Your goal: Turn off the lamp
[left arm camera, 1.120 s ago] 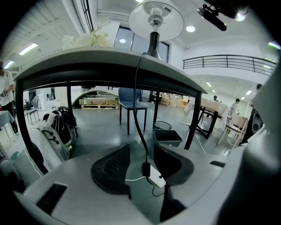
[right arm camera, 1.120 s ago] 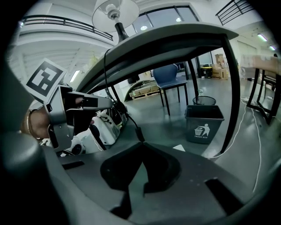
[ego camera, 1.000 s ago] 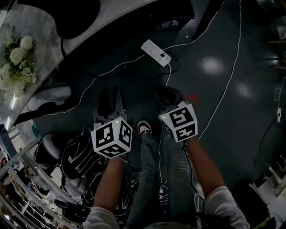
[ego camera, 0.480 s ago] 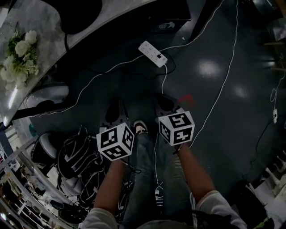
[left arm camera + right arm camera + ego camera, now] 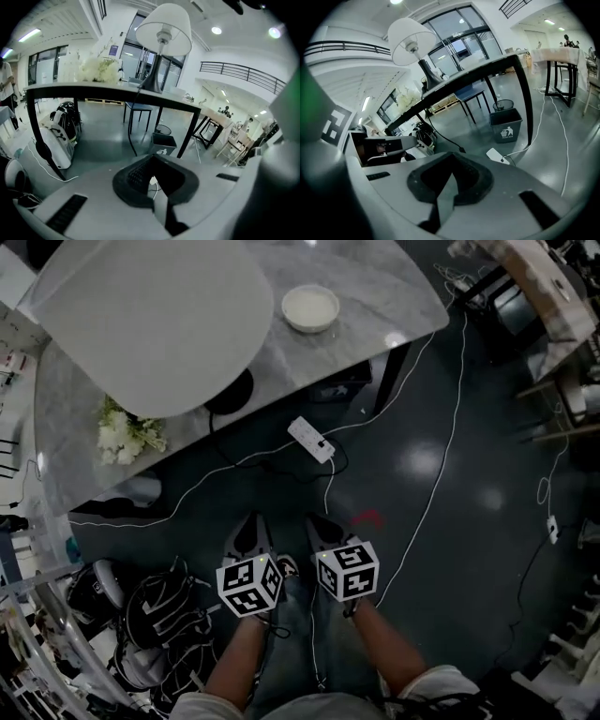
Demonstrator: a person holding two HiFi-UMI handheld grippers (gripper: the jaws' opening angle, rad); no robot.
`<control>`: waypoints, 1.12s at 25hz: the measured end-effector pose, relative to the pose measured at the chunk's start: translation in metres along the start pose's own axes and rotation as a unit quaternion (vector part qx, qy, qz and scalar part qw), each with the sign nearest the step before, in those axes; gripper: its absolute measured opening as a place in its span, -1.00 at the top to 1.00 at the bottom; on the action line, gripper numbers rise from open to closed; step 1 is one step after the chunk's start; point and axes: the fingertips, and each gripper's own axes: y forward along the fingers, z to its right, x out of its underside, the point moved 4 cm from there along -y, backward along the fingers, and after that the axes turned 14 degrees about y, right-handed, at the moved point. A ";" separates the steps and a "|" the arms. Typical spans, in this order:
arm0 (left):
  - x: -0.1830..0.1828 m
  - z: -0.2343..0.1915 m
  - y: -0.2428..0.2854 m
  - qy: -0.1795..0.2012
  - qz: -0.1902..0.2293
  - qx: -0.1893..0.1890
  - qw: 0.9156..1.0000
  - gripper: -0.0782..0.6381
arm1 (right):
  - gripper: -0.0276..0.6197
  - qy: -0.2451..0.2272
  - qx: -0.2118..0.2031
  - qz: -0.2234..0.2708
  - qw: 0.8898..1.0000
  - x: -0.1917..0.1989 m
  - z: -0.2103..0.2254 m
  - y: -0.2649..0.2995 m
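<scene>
The lamp (image 5: 150,324) stands on the marble tabletop (image 5: 375,296), and in the head view its wide white shade hides most of its dark base; no view shows its switch. Both grippers hang low over the dark floor, well apart from the lamp: the left gripper's (image 5: 249,526) jaws have just been closing and meet on nothing, while the right gripper's (image 5: 316,524) jaws are pressed together, empty. A white power strip (image 5: 309,439) lies beyond them, its cords running out of frame, and the bags (image 5: 159,615) at lower left are too dark to tell apart.
</scene>
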 end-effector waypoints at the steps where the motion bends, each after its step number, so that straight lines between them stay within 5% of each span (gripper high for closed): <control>1: -0.012 0.004 -0.012 -0.004 0.000 0.000 1.000 0.76 | 0.91 0.006 -0.003 0.001 1.000 -0.008 -0.011 -0.011; 6: -0.079 0.021 -0.071 -0.012 0.020 0.008 1.000 0.76 | 0.91 0.038 -0.013 0.017 0.999 -0.050 -0.061 -0.060; 12: -0.139 0.032 -0.134 0.008 0.062 0.021 0.998 0.76 | 0.91 0.020 -0.034 0.042 0.998 -0.093 -0.117 -0.115; 20: -0.195 0.042 -0.193 0.027 0.116 0.001 0.993 0.76 | 0.91 0.004 -0.064 0.075 0.995 -0.139 -0.154 -0.171; 28: -0.211 0.037 -0.223 0.017 0.153 -0.019 0.988 0.76 | 0.91 -0.041 -0.074 0.095 0.992 -0.153 -0.178 -0.201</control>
